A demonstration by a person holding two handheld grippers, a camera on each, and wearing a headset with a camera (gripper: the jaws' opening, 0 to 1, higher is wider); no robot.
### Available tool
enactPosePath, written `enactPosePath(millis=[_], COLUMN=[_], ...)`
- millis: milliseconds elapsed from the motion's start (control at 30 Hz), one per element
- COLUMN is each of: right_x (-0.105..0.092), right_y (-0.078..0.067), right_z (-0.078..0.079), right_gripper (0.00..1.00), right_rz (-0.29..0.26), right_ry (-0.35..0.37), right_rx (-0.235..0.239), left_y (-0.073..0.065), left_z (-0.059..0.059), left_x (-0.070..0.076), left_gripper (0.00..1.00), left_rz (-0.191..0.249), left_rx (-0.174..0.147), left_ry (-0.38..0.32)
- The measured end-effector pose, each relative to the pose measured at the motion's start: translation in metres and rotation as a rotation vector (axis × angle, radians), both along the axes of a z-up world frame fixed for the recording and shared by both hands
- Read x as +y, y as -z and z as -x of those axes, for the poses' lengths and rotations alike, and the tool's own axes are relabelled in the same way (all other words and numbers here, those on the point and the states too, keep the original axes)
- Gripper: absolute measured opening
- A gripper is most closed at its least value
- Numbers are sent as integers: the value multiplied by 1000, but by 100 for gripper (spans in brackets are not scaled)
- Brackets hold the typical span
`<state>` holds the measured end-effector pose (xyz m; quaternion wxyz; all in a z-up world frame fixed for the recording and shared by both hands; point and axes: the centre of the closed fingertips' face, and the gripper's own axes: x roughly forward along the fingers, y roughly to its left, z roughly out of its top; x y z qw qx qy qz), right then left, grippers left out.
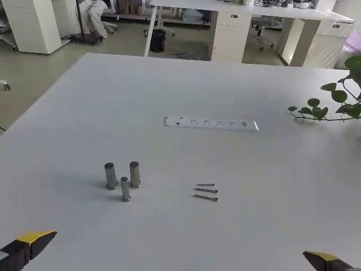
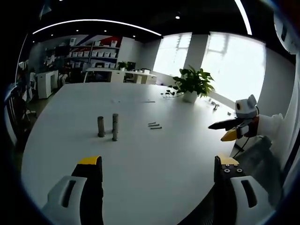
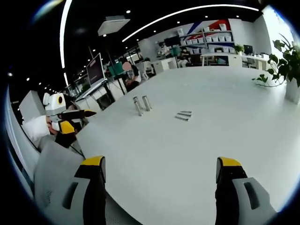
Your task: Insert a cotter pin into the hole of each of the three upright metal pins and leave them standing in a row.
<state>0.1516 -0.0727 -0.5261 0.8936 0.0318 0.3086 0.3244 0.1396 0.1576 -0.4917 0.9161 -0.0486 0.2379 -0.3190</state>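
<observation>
Three upright metal pins (image 1: 124, 179) stand in a tight cluster on the white table (image 1: 265, 186), left of centre. Three cotter pins (image 1: 206, 191) lie side by side to their right. My left gripper (image 1: 31, 241) sits at the near left edge and my right gripper (image 1: 322, 260) at the near right edge, both well short of the parts. In the left gripper view the left gripper (image 2: 158, 165) is open and empty, with the metal pins (image 2: 108, 126) and cotter pins (image 2: 154, 125) far ahead. The right gripper (image 3: 160, 165) is likewise open, facing the metal pins (image 3: 141, 104) and cotter pins (image 3: 183, 115).
A white power strip (image 1: 211, 123) lies flat beyond the parts. A leafy plant (image 1: 333, 101) reaches over the table's right side. Desks and cabinets (image 1: 228, 34) stand past the far edge.
</observation>
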Motion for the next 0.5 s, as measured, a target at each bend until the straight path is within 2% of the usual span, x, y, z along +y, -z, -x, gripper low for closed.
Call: enactPosePath(millis=[67,200,333,433,500], right_x=[-1,-2,-2,-3,-2], right_y=[1,1,1,3,4], right_z=[0,0,2,3,4], right_gripper=[96,96,96,96,96], right_rz=[5,2,4,9,12], right_ry=[1,11,22,29,34], right_rx=[3,8,12,19,21], left_y=[2,4,7,10,10], left_z=[-4,-14,-25,-37,-46], left_x=[2,6,8,13,15], left_gripper=[98,89,89,90,90], left_rz=[-21,-34,-45,-71,-68], left_rx=[-3,-10,-19,-28,-36], left_ry=[4,5,12,11,5])
